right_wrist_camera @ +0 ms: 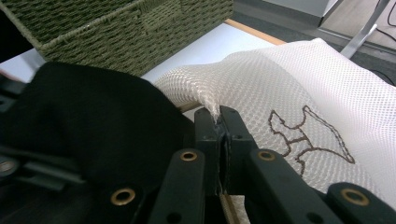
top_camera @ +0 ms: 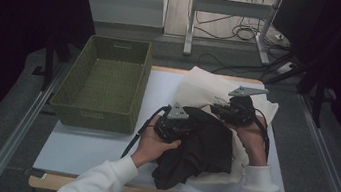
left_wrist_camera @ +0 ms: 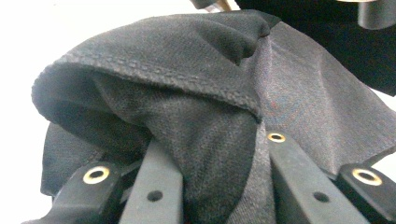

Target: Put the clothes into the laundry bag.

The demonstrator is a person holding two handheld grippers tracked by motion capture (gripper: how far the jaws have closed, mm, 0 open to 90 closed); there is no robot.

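While a person in white sleeves works at a white table (top_camera: pixel 101 142), the left gripper (top_camera: pixel 173 122) holds a dark garment (top_camera: pixel 201 151) near the table's middle, its 2 jaws closed on a thick fold of the cloth. In the left gripper view the dark garment (left_wrist_camera: pixel 196 93) bunches up between the jaws and drapes over them, a stitched hem curving across the top. The right gripper (top_camera: pixel 237 109), just beyond and to the right, has its jaws pressed together on the edge of a cream mesh bag (top_camera: pixel 200 87) that lies spread under the garment toward the table's far right. In the right gripper view the mesh bag (right_wrist_camera: pixel 299 88) shows a brown outline drawing (right_wrist_camera: pixel 308 135) on its netting, its rim lifted and pinched between the jaws, the garment lying just beside it. A green woven basket (top_camera: pixel 104 84) stands on the table's left side, apart from both hands
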